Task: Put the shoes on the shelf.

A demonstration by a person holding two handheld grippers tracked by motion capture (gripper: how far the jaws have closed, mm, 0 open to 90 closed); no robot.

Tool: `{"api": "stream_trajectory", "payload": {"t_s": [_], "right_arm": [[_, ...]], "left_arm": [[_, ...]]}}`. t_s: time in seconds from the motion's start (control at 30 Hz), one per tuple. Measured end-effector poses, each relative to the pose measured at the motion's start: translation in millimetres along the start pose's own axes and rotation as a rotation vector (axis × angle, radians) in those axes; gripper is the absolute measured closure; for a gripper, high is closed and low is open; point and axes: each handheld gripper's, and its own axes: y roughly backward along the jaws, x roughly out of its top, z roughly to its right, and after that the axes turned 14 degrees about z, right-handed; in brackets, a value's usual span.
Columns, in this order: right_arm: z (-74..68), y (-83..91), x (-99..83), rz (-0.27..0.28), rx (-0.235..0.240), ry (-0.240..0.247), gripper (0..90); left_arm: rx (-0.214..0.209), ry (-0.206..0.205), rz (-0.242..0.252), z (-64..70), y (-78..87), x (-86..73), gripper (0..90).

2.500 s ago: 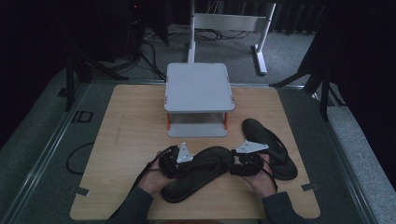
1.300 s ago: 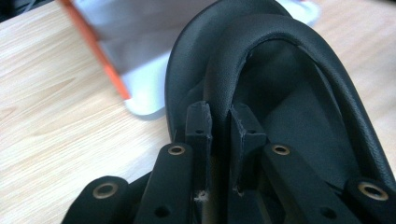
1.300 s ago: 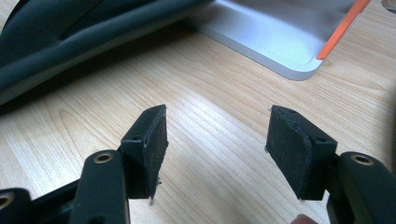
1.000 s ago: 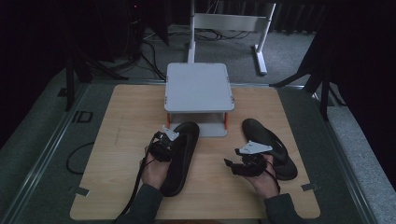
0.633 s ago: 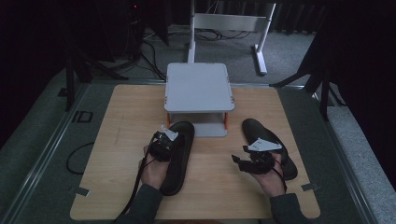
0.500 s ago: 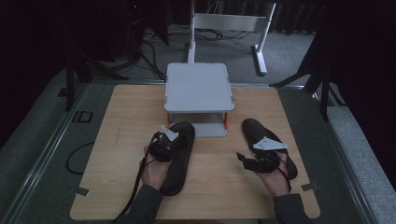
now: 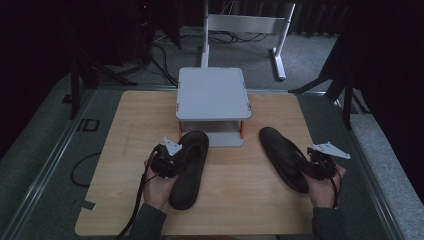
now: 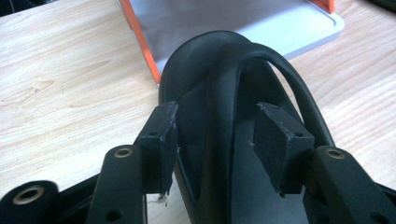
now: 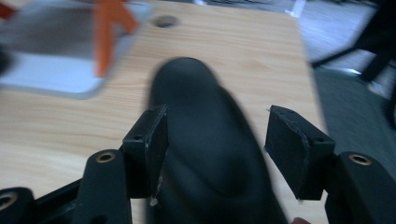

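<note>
Since earlier: both hands have split apart — the left one has carried its sandal up toward the stand, the right one has swung out over the second sandal near the worktop's right edge.
Left hand (image 7: 159,181): comes in from the bottom edge, sleeve showing, wrapped round the left gripper (image 7: 167,159), with a cable trailing back toward the person.
Left gripper jaws: parted about halfway, and in the left gripper view they sit either side of the strap (image 8: 229,116) of the left sandal (image 7: 190,167); whether the pads actually touch the strap I cannot tell.
Left sandal: black, flat on the worktop (image 7: 140,120), lying lengthwise, its toe right up against the base plate of the stand (image 7: 212,93), just beside the orange leg (image 8: 140,39).
Stand: grey, two levels on orange legs, at the middle back of the worktop, sitting between the two sandals.
Right sandal (image 7: 284,157): black, lying at a slant to the right of the stand, well apart from the left sandal — in the right gripper view it is blurred, a dark rounded shape (image 9: 205,140) running away between the jaws.
Right gripper (image 7: 318,165): low over the near end of the right sandal, grey three-cornered plate on top.
Right gripper jaws: set wide, one pad on each side of the sandal, a clear gap on the right pad's side; nothing gripped.
Right hand (image 7: 324,185): at the worktop's right edge, behind the gripper.
</note>
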Motion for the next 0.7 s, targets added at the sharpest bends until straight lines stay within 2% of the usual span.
{"api": "stream_trajectory", "payload": {"t_s": [0.07,0.13,0.27,0.43,0.47,0.53,0.63,0.67,0.7], "right_arm": [[6.4,-5.0,-7.9,-0.042,-0.057,-0.003,39.0],[7.9,-8.7,-12.0,-0.065,-0.079,-0.006,39.1],[9.7,-20.6,-20.8,-0.122,-0.084,-0.015,43.1],[13.6,-30.5,-25.0,-0.164,-0.095,-0.033,53.0],[14.4,-34.5,-26.1,-0.19,-0.098,-0.033,57.1],[14.1,-36.3,-26.1,-0.196,-0.083,-0.028,63.7],[11.7,-36.5,-25.1,-0.197,-0.086,0.005,65.4],[11.9,-34.7,-24.3,-0.19,-0.089,0.003,70.2],[12.6,-33.5,-24.1,-0.188,-0.084,0.0,70.6]], "left_arm": [[-0.002,0.009,0.006,-1.5,3.7,-1.1,49.1],[-0.007,0.01,0.002,-2.5,4.9,-1.7,49.0],[-0.009,0.005,-0.001,-3.6,5.4,-3.2,48.9],[-0.013,0.0,0.008,-4.6,6.9,-4.0,48.8],[-0.022,0.002,0.006,-5.5,7.1,-4.8,48.7],[-0.027,0.002,0.003,-6.2,6.7,-5.3,48.6],[-0.028,0.003,0.002,-6.5,6.7,-5.5,48.6],[-0.033,0.003,0.001,-7.6,7.2,-5.9,48.6],[-0.032,0.002,-0.001,-8.0,7.3,-6.0,48.6]]}}
